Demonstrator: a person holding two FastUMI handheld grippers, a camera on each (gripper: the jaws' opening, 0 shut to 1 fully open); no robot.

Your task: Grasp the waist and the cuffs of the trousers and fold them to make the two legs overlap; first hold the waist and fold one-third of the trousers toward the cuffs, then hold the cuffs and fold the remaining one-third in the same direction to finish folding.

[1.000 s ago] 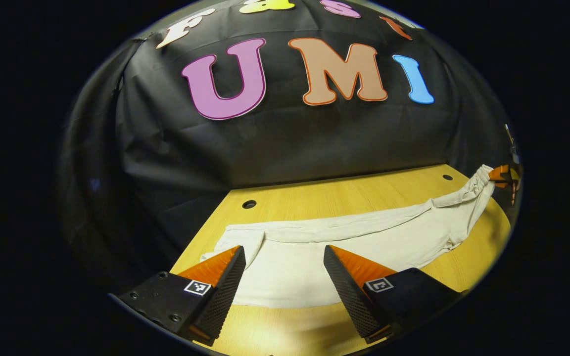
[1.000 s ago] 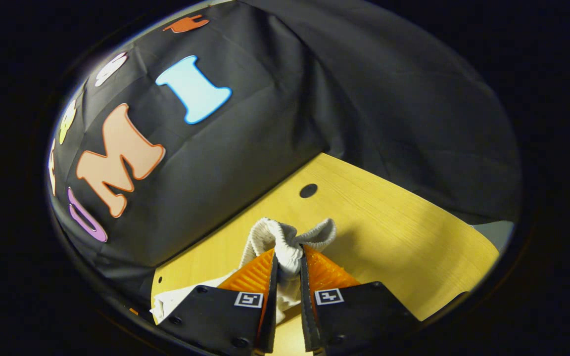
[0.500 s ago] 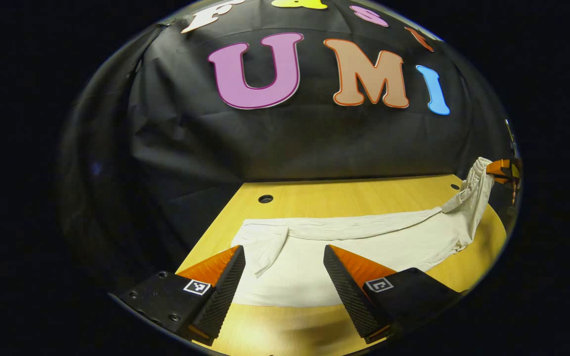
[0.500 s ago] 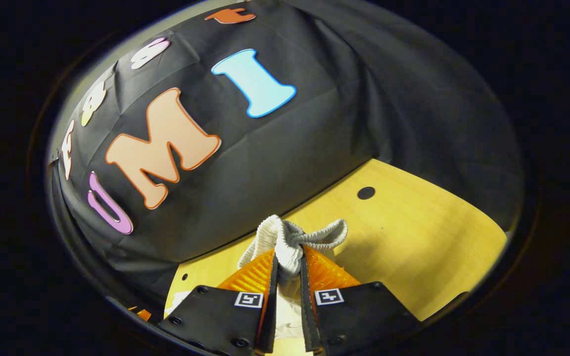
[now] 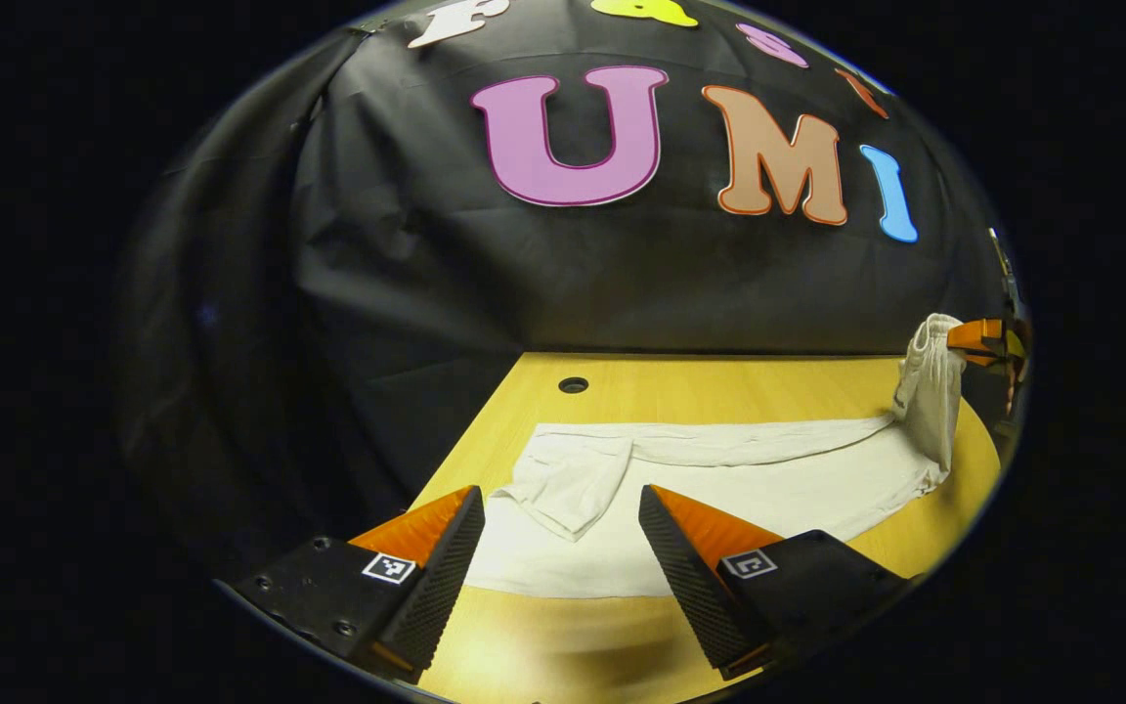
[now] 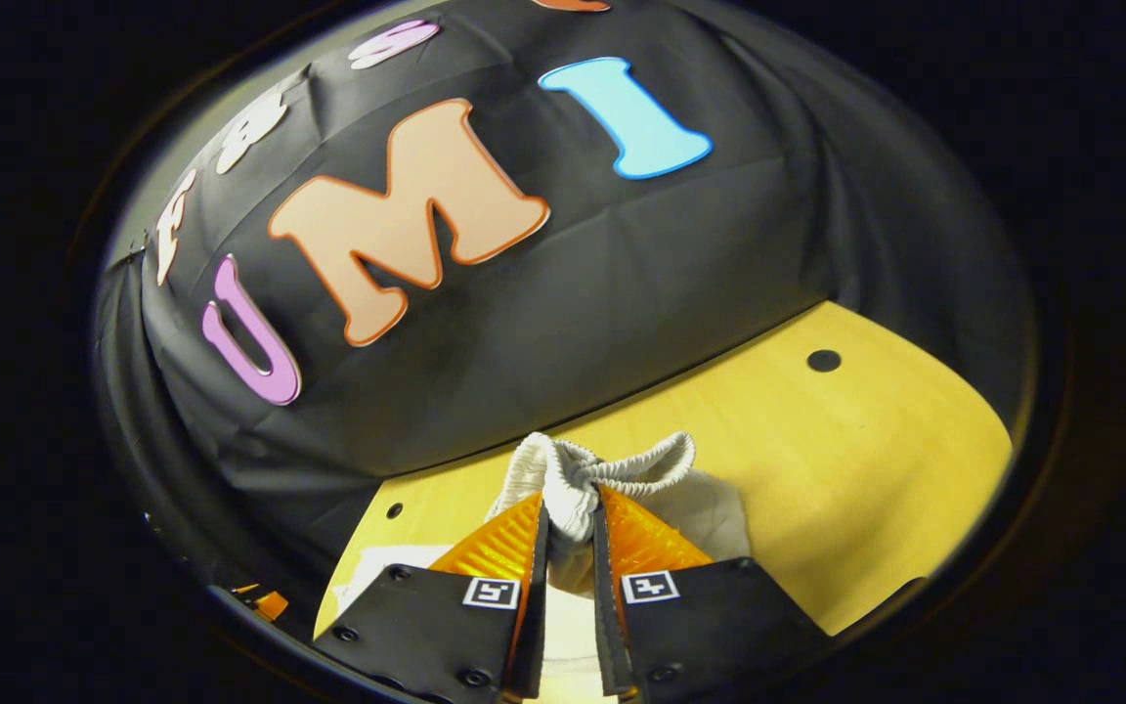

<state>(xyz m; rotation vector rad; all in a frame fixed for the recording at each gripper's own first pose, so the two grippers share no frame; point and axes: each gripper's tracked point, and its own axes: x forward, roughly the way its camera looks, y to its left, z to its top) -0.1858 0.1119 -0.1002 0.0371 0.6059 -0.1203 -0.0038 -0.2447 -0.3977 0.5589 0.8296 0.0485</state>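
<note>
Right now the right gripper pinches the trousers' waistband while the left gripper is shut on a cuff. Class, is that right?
Not quite. The left gripper is open above the trousers, gripping nothing, as the left gripper view shows. The right gripper does pinch the waistband.

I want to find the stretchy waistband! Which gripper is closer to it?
Right. The right gripper is clamped on the waistband; the left gripper hovers open over the trousers' other end.

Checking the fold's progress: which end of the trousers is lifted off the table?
The elastic waist, pinched in the right gripper and raised. The cuff end lies flat on the table before the open left gripper.
</note>
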